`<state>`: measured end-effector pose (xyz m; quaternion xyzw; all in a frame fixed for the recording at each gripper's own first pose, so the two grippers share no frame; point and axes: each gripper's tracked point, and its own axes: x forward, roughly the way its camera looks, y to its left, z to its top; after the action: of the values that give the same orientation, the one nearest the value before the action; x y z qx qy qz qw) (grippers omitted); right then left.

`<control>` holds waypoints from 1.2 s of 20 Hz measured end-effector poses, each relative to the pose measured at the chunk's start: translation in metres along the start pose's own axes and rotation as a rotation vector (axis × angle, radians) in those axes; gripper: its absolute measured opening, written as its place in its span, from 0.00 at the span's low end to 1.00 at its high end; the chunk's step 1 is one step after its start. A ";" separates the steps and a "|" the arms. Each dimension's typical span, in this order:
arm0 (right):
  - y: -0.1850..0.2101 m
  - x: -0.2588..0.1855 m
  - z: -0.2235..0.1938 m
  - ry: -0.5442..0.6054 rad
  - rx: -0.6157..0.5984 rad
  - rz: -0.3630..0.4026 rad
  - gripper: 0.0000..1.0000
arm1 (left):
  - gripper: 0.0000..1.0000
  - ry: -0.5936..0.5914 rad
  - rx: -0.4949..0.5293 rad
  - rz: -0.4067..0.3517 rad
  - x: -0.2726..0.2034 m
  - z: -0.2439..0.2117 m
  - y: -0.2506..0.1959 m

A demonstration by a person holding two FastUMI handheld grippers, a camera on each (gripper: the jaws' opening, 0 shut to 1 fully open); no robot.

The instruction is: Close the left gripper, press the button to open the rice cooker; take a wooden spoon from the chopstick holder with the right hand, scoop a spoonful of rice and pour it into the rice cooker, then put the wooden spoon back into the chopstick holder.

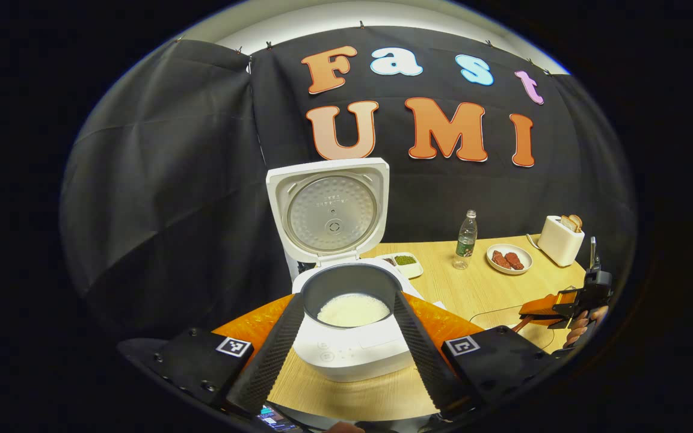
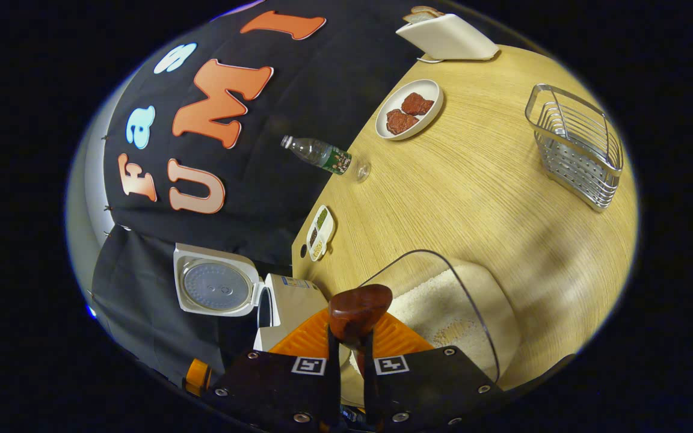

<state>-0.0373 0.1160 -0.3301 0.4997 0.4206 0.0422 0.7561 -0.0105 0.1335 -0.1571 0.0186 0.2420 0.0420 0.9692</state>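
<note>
Left gripper [image 1: 346, 337] fingers stood wide apart, empty, flanking the rice cooker [image 1: 352, 343] on the table [image 1: 479, 288]. Cooker lid [image 1: 329, 207] was up, at 12 o'clock from the inner pot [image 1: 349, 282]; white rice [image 1: 354, 310] lay in the pot bottom. Right gripper [image 1: 569, 304] and hand [image 1: 578, 328] sat at 3 o'clock near the table edge.

Right gripper view: gripper [image 2: 351, 361] fingers nearly together, clamped on the wooden spoon [image 2: 358, 313], spoon bowel upright above them. Clear rice container [image 2: 443, 313] was just beyond, at approx. 1 o'clock, rice inside. Chopstick holder [image 2: 575, 144], wire type, stood well apart at 2 o'clock. Water bottle [image 2: 322, 157], meat plate [image 2: 409, 111], toaster [image 2: 449, 36] lay along the far edge.
</note>
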 end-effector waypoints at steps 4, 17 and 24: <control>-0.005 -0.018 0.021 -0.017 0.071 0.038 0.15 | 0.99 -0.007 -0.015 -0.007 -0.001 0.001 -0.013; 0.072 -0.037 0.073 -0.060 0.436 0.294 0.15 | 1.00 -0.048 -0.086 0.012 -0.004 0.006 -0.013; 0.135 -0.004 0.058 0.008 0.475 0.354 0.15 | 1.00 -0.095 -0.057 0.076 -0.023 0.007 0.015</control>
<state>0.0478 0.1393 -0.2127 0.7280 0.3281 0.0756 0.5972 -0.0289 0.1462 -0.1395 0.0019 0.1934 0.0847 0.9774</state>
